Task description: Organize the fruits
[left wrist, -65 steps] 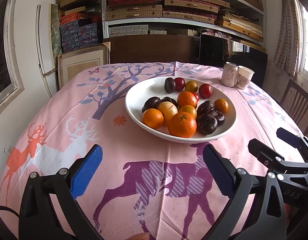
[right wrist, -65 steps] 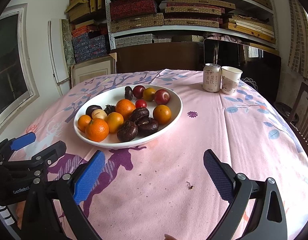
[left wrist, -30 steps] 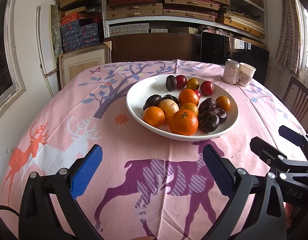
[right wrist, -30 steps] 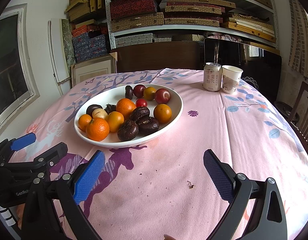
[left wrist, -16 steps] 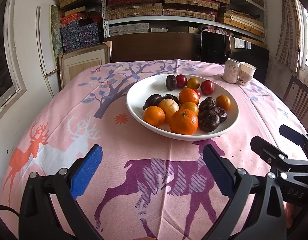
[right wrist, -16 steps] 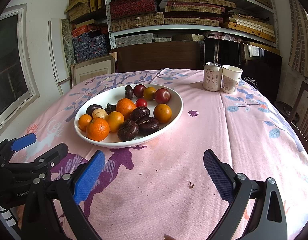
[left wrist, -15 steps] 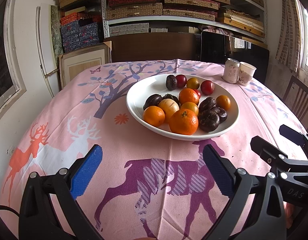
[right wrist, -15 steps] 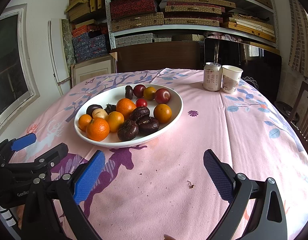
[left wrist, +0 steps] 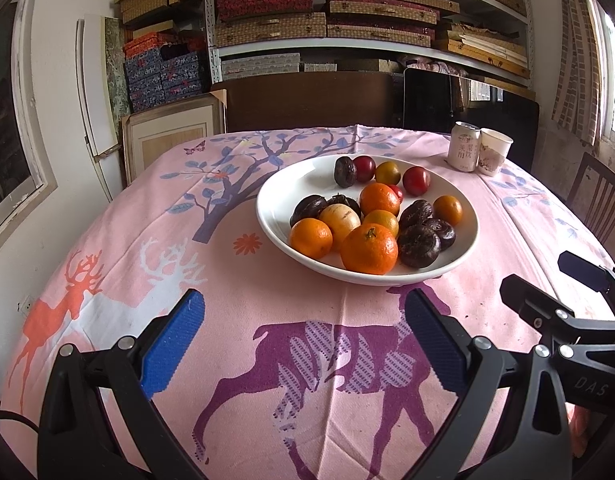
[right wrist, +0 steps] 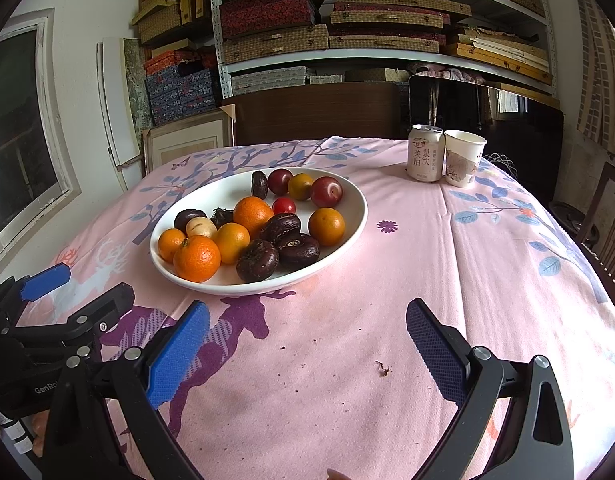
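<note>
A white bowl (left wrist: 275, 216) is set on the pink tablecloth (left wrist: 267, 320), filled with oranges (left wrist: 369, 249), dark wrinkled fruits (left wrist: 419, 240) and red plums (left wrist: 416, 180). The left gripper (left wrist: 305, 344) and right gripper (right wrist: 307, 348) are held spread wide, empty, near the bowl.

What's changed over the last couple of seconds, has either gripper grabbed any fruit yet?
No grab yet. The left gripper drifted slightly, so the white bowl sits a touch lower in its view; the right gripper barely moved. Both remain open and empty, short of the bowl. The fruit, can and paper cup stayed put.
</note>
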`<state>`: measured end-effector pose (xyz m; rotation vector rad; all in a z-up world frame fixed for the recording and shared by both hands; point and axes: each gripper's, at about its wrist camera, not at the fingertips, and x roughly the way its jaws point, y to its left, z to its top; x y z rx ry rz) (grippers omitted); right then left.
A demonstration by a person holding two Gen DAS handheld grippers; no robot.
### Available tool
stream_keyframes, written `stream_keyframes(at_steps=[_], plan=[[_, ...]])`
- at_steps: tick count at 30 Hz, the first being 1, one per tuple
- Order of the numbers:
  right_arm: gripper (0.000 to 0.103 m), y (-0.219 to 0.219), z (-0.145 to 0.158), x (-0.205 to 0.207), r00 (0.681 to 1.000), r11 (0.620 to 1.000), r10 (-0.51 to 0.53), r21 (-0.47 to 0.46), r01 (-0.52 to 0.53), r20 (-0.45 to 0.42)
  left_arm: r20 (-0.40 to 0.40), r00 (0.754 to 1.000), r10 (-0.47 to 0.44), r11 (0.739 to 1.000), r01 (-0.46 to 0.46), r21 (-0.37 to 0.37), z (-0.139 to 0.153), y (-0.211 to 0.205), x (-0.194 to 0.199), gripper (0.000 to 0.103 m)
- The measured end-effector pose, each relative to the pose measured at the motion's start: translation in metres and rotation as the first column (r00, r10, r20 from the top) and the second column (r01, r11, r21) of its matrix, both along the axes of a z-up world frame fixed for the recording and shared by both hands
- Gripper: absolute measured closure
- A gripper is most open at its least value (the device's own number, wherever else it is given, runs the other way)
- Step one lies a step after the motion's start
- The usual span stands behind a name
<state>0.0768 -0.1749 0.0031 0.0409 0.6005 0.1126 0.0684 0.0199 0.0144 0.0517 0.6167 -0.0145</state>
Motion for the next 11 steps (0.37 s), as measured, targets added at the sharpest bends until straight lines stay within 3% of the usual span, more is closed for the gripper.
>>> stream_keyframes(at_steps=[11], plan=[[0.004,0.0010,-0.0006,-0.0003,1.000,1.000,0.000,-0.002,0.000,-0.001,-0.032,0.999,-0.006,1.000,0.006,-0.012,-0.0001,0.0056,-0.0031,0.005]])
